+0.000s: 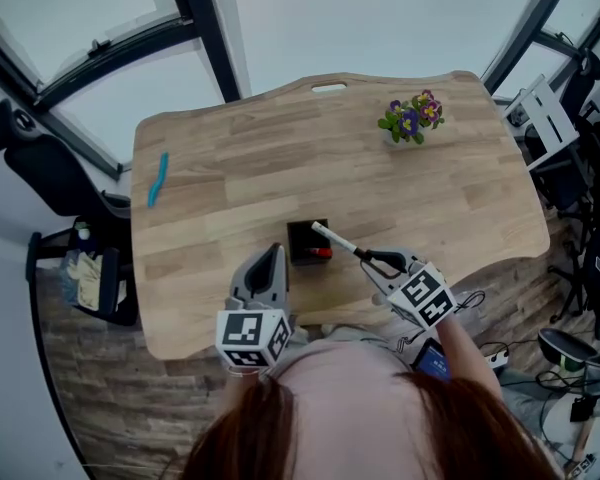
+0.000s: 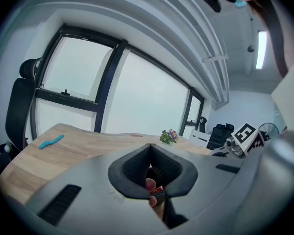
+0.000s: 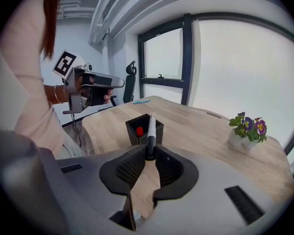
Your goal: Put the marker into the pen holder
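The right gripper (image 1: pixel 365 256) has its jaws clamped on the marker (image 1: pixel 338 242), which slants above the black pen holder (image 1: pixel 298 231) on the table (image 1: pixel 230 168). The left gripper (image 1: pixel 274 252) has its jaws pressed together, empty.

Soft, even daylight comes from the large windows (image 3: pixel 245 67) beyond the table (image 1: pixel 230 168); the panes are blown out to a flat pale white with no detail outside. The wooden top is evenly lit, and shadows on it are faint and soft-edged. A ceiling strip light (image 2: pixel 260 48) glares in the left gripper view. All 3 pictures bend strongly like a fisheye: window frames curve, and the 2 gripper views fall to black at their corners. Their nearest foreground looks dim and soft, while the marker (image 3: pixel 150 131) and the flowers (image 3: pixel 247 124) stay fairly sharp. The head view is slightly hazy, and the hair (image 1: pixel 480 418) at its bottom is blurred.
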Available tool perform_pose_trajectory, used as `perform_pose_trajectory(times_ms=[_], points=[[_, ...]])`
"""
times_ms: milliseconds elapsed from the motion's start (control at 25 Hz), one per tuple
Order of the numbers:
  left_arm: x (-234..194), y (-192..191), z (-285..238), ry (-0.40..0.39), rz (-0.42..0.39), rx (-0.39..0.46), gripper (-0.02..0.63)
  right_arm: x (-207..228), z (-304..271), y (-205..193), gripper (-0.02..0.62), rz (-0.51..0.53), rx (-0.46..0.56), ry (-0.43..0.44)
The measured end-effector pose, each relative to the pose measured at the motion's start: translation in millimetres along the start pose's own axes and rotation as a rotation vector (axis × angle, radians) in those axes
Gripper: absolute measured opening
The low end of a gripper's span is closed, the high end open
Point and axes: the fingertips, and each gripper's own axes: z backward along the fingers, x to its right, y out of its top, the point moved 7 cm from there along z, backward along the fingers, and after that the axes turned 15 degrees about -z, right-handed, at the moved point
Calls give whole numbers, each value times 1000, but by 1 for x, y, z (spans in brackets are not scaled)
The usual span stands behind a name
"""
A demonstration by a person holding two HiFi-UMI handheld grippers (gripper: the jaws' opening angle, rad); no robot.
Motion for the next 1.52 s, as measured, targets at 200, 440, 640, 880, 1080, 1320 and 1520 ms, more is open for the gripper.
perform_pose_trajectory(times_ms=[200, 440, 640, 880, 1080, 1320, 1520], points=[[1, -1, 2, 8, 9, -2, 0, 2, -5, 1, 58, -14, -39, 25], [-2, -4, 7, 33, 32, 0, 0, 2, -12, 6, 58, -30, -76, 56], [-4, -5, 11, 54, 40, -5, 0, 3, -16, 13, 58, -33, -89, 70], [-8, -9, 16, 78, 50, -9, 0, 3, -24, 15, 58, -28, -91, 85], [-11, -11, 20, 97, 56, -7, 0, 2, -31, 19, 58, -24, -85, 93], [-14, -13, 24, 121, 61, -12, 0, -1, -41, 23, 58, -14, -80, 107], [-15, -14, 27, 131, 62, -14, 0, 1, -45, 24, 58, -29, -70, 118]])
